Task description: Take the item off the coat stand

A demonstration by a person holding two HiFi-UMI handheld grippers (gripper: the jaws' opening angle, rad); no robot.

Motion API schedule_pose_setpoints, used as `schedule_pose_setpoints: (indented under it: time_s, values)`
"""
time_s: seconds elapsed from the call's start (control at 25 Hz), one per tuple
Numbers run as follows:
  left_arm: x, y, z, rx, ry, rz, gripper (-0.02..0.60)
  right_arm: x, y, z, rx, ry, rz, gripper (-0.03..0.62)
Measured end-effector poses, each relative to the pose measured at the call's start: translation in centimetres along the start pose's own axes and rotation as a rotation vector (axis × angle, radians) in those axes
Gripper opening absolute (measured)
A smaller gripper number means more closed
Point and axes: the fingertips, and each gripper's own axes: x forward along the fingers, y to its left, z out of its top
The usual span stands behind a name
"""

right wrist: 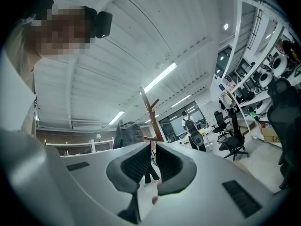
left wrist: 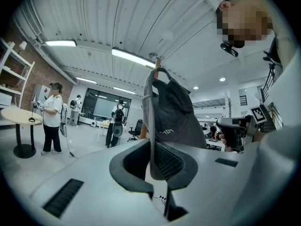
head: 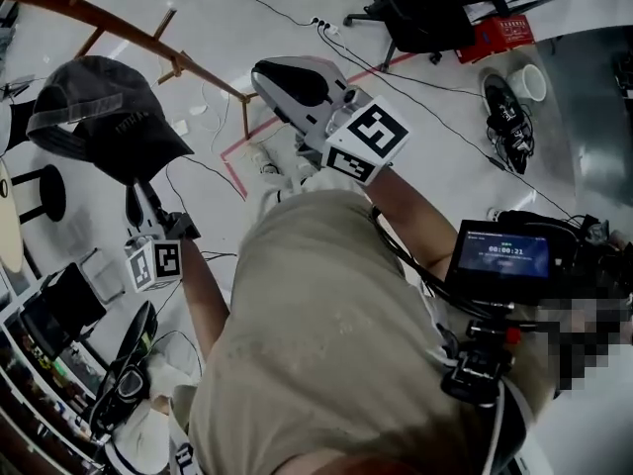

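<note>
Our left gripper (left wrist: 154, 159) is clamped on the thin edge of the cap (left wrist: 174, 117), which stands up from the jaws close by the coat stand (right wrist: 149, 109). A peg tip (left wrist: 158, 60) shows just above its crown, and we cannot tell whether the cap has cleared that peg. We judge the pinch slight, so the cloth could slide out and the cap drop to the floor. If fabric catches the peg, a sideways pull could rock the stand. Our right gripper (right wrist: 153, 161), jaws nearly together on nothing, is well apart and could not catch it.
</note>
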Motion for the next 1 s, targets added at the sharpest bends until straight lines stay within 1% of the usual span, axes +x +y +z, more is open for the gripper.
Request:
schedule_pose_setpoints:
  time_s: [0.12, 0.24, 0.4, 0.6, 0.8, 0.92, 1.0]
  values:
    - [0.5, -1.4, -1.3, -0.001, 0.021, -0.014, 0.034, -0.7, -1.3, -0.9, 0.017, 0.007, -0.001, 0.02]
    - [0.7, -1.9, -2.6, -0.015, 0.036, -0.039, 0.034, -1.0, -1.5, -1.6, 0.004, 0.023, -0.01, 0.02]
    - [-1.2, -1.6, -2.5, -0.031, 0.042, -0.062, 0.034, -0.9, 0.8, -1.4, -0.015, 0.031, -0.008, 0.02]
    - [-1.4, -0.8, -2.2, -0.048, 0.053, -0.096, 0.034, 0.2, 2.7, -0.8, -0.036, 0.033, -0.012, 0.02]
    - [-1.2, -0.7, -2.3, -0.051, 0.057, -0.111, 0.034, 0.8, 3.0, -0.8, -0.062, 0.039, -0.016, 0.02]
    - [-1.9, -1.0, -2.8, -0.056, 0.073, -0.118, 0.034, 0.3, 3.7, -1.5, -0.06, 0.055, -0.021, 0.02]
    - [-3.2, -1.0, -3.4, -0.069, 0.09, -0.128, 0.034, -0.6, 4.9, -2.7, -0.055, 0.068, -0.036, 0.02]
